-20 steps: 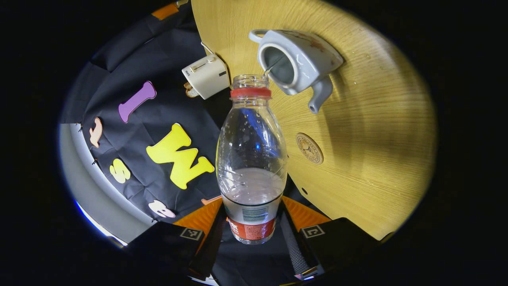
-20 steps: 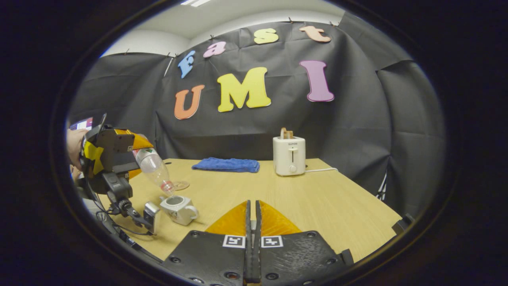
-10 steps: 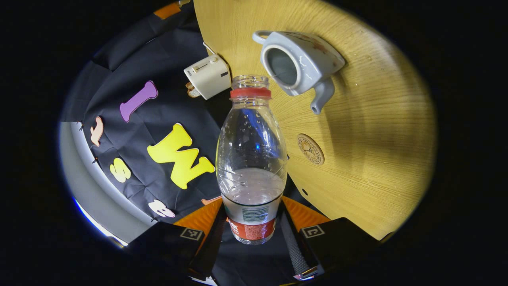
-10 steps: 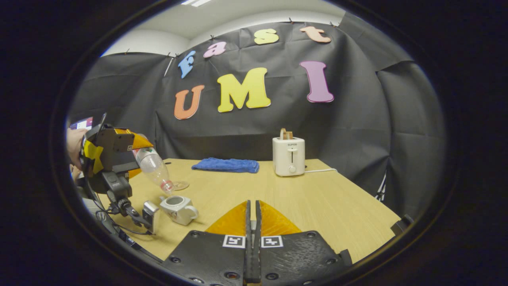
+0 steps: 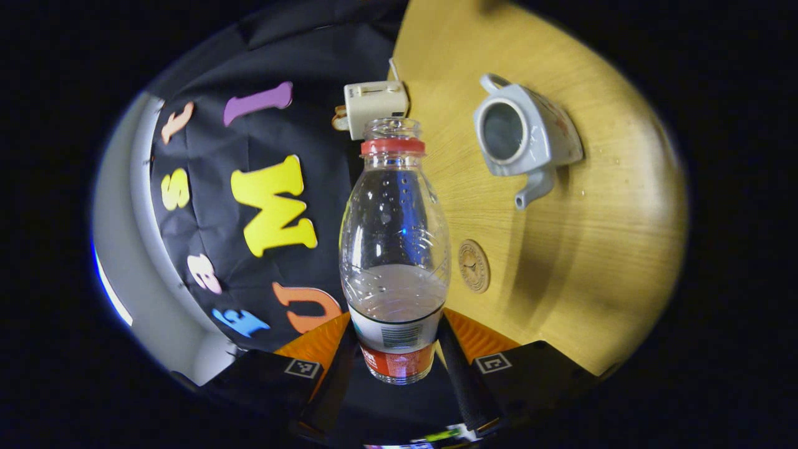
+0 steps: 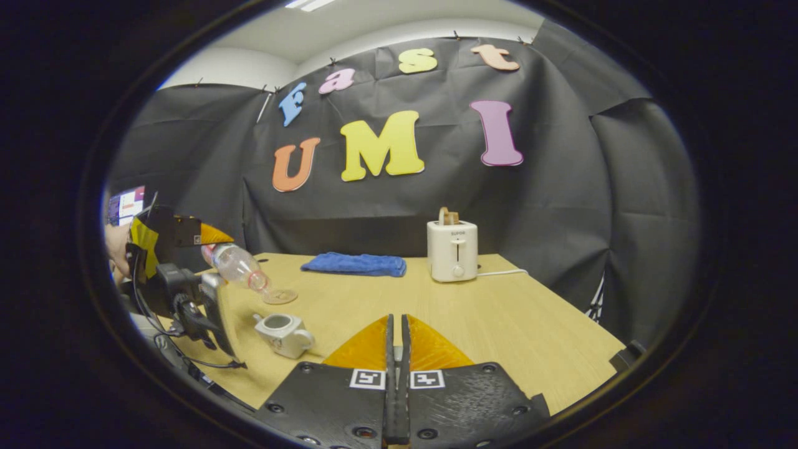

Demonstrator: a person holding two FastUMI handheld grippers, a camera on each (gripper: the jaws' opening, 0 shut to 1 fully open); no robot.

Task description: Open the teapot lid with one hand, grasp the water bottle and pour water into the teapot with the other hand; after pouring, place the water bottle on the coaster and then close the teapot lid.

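My left gripper (image 5: 396, 327) is shut on the lower part of a clear water bottle (image 5: 394, 237) with a red neck ring, no cap, and a little water inside. The grey-white teapot (image 5: 523, 134) stands lidless on the wooden table, to the right of the bottle's mouth and apart from it. A round coaster (image 5: 474, 266) lies nearer, beside the bottle. In the right gripper view the left gripper (image 6: 209, 246) holds the bottle (image 6: 240, 267) tilted mouth-down above the coaster (image 6: 280, 295), behind the teapot (image 6: 283, 330). My right gripper (image 6: 396, 324) hangs over the table, fingers together; I see no lid.
A white toaster (image 6: 453, 249) with its cord stands at the back of the wooden table (image 6: 499, 312), a folded blue cloth (image 6: 354, 263) to its left. A hand and cables sit behind the left gripper at the table's left edge.
The left gripper has swung the bottle's mouth off the teapot's opening and less steeply tilted, toward the coaster. The thin stream into the teapot has stopped. The right gripper stayed put.
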